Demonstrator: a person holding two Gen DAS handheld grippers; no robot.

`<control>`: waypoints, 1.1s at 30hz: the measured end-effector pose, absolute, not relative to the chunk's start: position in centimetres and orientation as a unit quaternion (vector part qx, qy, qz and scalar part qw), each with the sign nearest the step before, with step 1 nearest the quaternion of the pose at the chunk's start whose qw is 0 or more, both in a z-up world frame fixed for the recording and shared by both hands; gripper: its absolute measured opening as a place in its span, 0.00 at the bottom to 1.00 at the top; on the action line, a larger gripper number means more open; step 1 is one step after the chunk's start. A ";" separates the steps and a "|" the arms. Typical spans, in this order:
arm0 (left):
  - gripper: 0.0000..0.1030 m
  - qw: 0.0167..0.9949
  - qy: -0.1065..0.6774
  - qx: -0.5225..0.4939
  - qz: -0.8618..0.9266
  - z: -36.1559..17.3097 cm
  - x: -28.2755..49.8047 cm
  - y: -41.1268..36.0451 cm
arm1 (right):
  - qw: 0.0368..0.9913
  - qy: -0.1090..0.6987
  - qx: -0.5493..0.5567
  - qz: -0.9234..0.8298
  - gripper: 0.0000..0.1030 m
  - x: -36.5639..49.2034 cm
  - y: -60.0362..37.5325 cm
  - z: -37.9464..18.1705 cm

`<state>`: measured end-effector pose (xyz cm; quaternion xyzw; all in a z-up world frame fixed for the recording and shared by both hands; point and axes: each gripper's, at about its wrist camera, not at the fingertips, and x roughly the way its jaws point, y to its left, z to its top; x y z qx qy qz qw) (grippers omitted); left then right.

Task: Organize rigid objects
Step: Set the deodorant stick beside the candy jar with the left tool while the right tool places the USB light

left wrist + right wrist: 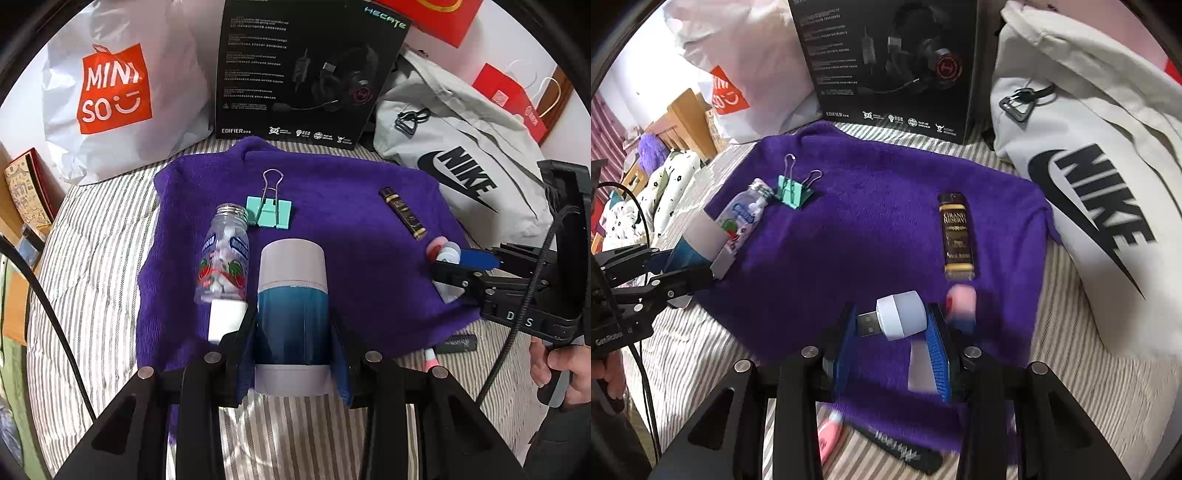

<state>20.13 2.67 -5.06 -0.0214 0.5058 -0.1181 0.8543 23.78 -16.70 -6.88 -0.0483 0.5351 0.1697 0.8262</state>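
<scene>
- Cup [291, 295], blue with a pale lid, lies clamped between the jaws of the left gripper [293, 332], at the near edge of the purple towel [351, 184], just beside the candy bottle [223, 254].
- USB light [901, 314] sits in the right gripper [894, 325], pinched end to end, plug against one pad and cap against the other, over the towel's near-right part.
- Step, as I judge it: both tools carry an item toward a spot on the towel; lining up is under way.
- Next move calls for lowering each item beside its neighbours and opening the jaws gently so neither rolls.
- Count on the towel: one bottle, one binder clip [269, 210], one dark lighter [956, 236], one blurred pink item [960, 299] beside the right gripper.
- Count off the towel's near edge: one pink item [827, 439], one black item [901, 450].
</scene>
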 end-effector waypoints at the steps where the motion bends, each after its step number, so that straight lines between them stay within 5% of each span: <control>1: 0.33 0.854 0.507 -0.022 -0.118 -5.2 20.4 2.7 | 0.825 0.536 -0.052 0.172 0.36 24.1 -16.5 -7.1; 23: 0.33 0.840 0.528 -0.017 -0.122 -7.5 24.4 1.9 | 0.817 0.543 -0.088 0.173 0.37 25.9 -15.9 -10.2; 27: 0.33 0.838 0.533 -0.016 -0.119 -8.1 25.2 1.4 | 0.811 0.552 -0.079 0.179 0.48 25.8 -16.1 -10.0; 33: 0.33 0.836 0.535 -0.010 -0.119 -9.2 25.9 0.5 | 0.808 0.556 -0.072 0.181 0.48 24.5 -17.0 -9.1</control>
